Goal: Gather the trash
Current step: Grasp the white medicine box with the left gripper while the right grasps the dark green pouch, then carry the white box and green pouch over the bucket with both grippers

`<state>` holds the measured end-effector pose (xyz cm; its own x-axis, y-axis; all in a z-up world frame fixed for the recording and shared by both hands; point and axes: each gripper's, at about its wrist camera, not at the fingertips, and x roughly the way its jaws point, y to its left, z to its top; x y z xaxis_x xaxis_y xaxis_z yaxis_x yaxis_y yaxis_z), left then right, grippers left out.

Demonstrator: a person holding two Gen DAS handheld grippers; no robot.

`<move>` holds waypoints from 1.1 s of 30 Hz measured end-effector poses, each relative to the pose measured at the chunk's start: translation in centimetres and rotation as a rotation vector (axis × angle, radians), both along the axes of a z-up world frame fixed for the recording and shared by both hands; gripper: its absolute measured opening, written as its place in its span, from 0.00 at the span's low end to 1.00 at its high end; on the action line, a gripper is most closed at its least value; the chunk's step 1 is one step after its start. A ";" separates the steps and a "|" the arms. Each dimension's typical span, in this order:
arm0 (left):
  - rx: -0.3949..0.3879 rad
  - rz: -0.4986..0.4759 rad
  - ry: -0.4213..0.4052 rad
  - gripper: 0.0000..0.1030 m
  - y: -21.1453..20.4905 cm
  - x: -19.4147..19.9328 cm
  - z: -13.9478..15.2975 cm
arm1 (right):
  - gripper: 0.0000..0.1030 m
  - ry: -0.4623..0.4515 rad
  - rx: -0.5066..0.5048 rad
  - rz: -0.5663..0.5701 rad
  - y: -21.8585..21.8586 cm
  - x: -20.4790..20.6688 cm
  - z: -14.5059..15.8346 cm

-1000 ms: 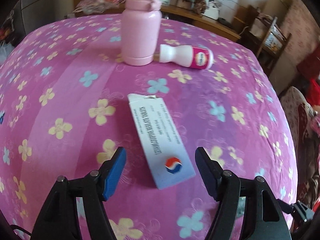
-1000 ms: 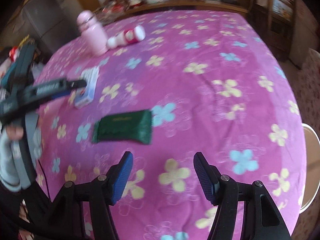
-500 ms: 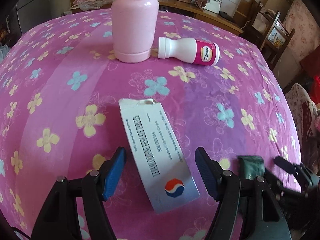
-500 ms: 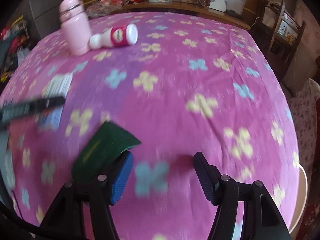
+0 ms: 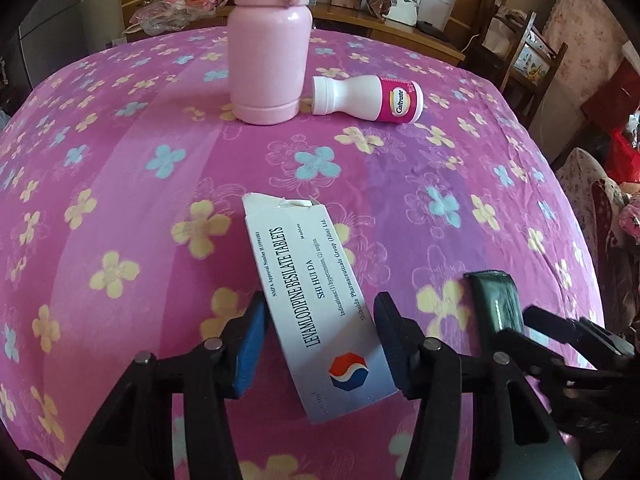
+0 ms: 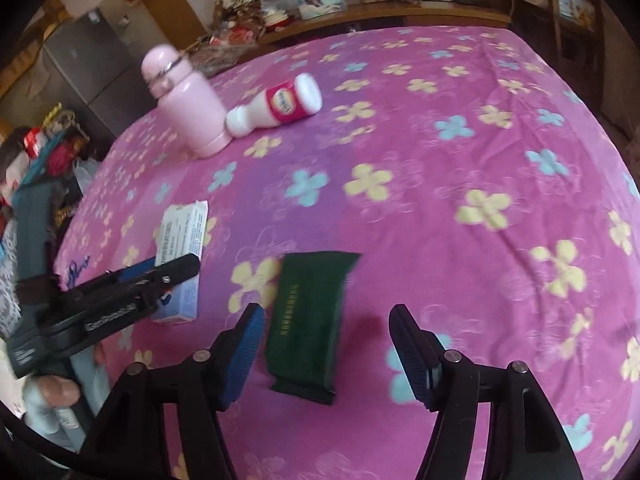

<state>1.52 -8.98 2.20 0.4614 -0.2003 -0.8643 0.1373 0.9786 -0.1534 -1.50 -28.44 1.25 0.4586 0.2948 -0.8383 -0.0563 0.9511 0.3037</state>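
Moved in since a second ago: left gripper (image 5: 318, 340) now straddling the near half of the box (image 5: 316, 304), where before only the box's near end sat between the pads. Jaws apart, blue fingers (image 5: 250, 344) on either side of the box; cannot tell whether either pad touches it. Right gripper (image 6: 326, 354) likewise brought down over the green packet (image 6: 310, 320), jaws apart, left pad just beside the packet's edge, right pad well clear of it. Both pieces of trash lying flat near the table's (image 6: 460, 220) near edge, on the pink flowered cloth. Box printed with tablet lettering and a red-and-blue logo at its near end, torn flap at its far end. Packet just right of the box, side by side but apart, seen in the left view as a dark strip (image 5: 496, 300) between the right gripper's fingers (image 5: 560, 326). In the right view, left gripper (image 6: 160, 276) lying across the box's (image 6: 182, 248) near end. Farther back, toward the far left corner, pink bottle (image 5: 270, 52) upright; white bottle (image 5: 366, 100) with a pink label on its side just right of it, neck pointing at the pink one. Beyond the far edge, cluttered shelf (image 6: 360, 0) with photos.
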 end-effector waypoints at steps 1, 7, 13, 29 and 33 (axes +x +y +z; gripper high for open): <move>0.008 0.003 -0.013 0.54 0.1 -0.4 0.3 | 0.68 -0.016 -0.025 0.001 0.6 0.0 0.0; 0.039 -0.017 -0.070 0.54 -0.9 -2.6 1.8 | 0.36 -0.068 -0.192 0.041 2.5 -0.9 -0.2; 0.051 -0.047 -0.116 0.54 -2.8 -4.3 3.0 | 0.29 -0.082 -0.148 0.032 -0.1 -2.6 1.1; 0.049 -0.206 -0.181 0.54 -12.3 -8.2 5.4 | 0.29 -0.151 -0.115 -0.111 -10.9 -9.9 6.4; 0.041 -0.262 -0.185 0.54 -15.5 -9.2 5.7 | 0.29 -0.149 -0.138 -0.167 -14.2 -11.6 7.0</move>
<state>-7.64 -24.52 7.87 0.5489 -0.3000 -0.7802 0.4072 0.9111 -0.0639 -13.10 -42.69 8.29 0.6124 0.0926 -0.7851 0.0707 0.9827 0.1710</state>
